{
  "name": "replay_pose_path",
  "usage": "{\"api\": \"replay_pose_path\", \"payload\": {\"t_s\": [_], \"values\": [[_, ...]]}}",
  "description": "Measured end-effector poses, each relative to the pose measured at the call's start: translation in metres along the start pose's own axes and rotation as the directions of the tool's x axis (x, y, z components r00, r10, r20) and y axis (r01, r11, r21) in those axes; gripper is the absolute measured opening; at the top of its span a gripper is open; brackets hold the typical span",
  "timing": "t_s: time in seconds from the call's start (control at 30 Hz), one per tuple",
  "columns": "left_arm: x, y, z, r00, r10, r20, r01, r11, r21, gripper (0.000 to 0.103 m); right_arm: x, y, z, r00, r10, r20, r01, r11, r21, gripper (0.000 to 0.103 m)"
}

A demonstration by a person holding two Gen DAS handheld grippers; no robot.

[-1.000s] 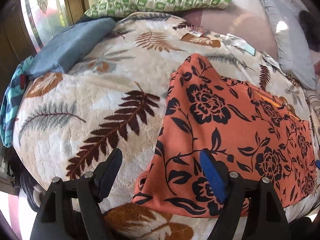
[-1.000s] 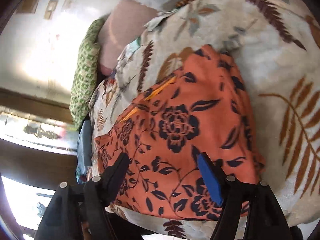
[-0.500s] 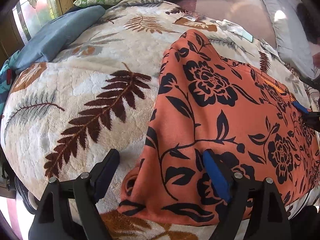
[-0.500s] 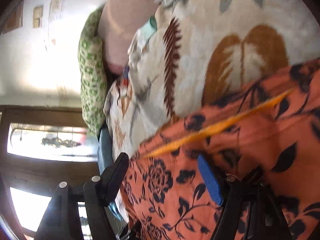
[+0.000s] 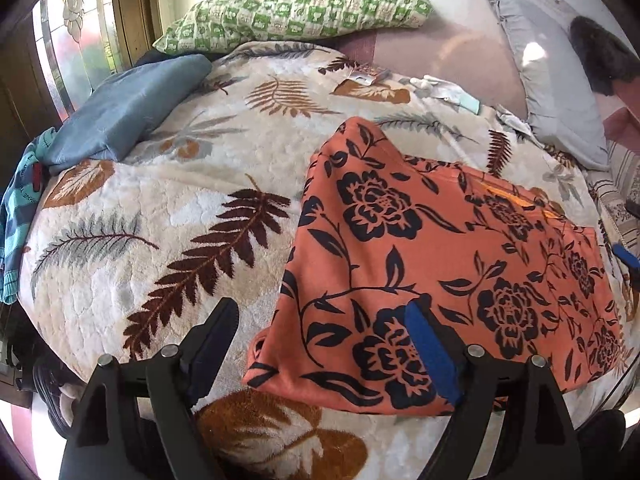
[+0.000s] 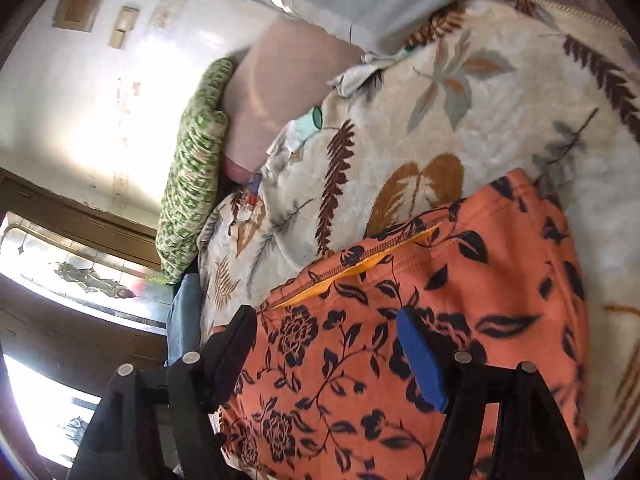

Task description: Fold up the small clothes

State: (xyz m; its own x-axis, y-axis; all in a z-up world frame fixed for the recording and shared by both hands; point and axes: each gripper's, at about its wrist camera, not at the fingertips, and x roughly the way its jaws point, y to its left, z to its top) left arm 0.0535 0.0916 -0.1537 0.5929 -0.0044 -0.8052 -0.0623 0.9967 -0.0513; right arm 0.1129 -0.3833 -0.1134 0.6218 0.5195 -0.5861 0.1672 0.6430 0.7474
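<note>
1. The orange floral garment (image 5: 432, 248) is soft knit, folded into a rough rectangle, with a yellow lining at its stitched opening; it lies on a plush leaf-print blanket (image 5: 168, 240) covering the bed.
2. Both grippers tilt downward over the bed.
3. The left gripper (image 5: 320, 336) has its fingers wide, having just opened further, gripping nothing; the garment's corner lies beneath and between them.
4. The right gripper (image 6: 324, 344) has its fingers wide, empty, above the garment's opening.

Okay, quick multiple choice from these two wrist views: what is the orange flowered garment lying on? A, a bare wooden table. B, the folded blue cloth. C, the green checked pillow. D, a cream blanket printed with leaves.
D: the orange flowered garment lies on the cream leaf-print blanket, apart from the green checked pillow and the folded blue cloth farther back.
</note>
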Motion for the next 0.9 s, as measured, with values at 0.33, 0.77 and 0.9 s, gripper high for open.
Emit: {"api": "replay_pose_path", "payload": {"t_s": [0.33,0.77,0.9], "values": [[-0.016,-0.046,-0.012,0.999,-0.027,0.032,0.024,0.998,0.066,0.086,-0.102,-0.121,-0.124,0.997,0.027,0.074,-0.056,0.907,0.418,0.081],[-0.003,-0.049,-0.014,1.000,0.020,0.012,-0.021,0.996,0.085,0.086,-0.077,-0.132,-0.105,0.993,-0.012,0.121,-0.039,0.912,0.409,0.082],[0.024,-0.054,-0.023,0.997,0.075,-0.030,-0.071,0.988,0.134,0.086,-0.067,-0.119,-0.098,0.988,-0.115,0.103,0.077,0.947,0.312,0.078]]}}
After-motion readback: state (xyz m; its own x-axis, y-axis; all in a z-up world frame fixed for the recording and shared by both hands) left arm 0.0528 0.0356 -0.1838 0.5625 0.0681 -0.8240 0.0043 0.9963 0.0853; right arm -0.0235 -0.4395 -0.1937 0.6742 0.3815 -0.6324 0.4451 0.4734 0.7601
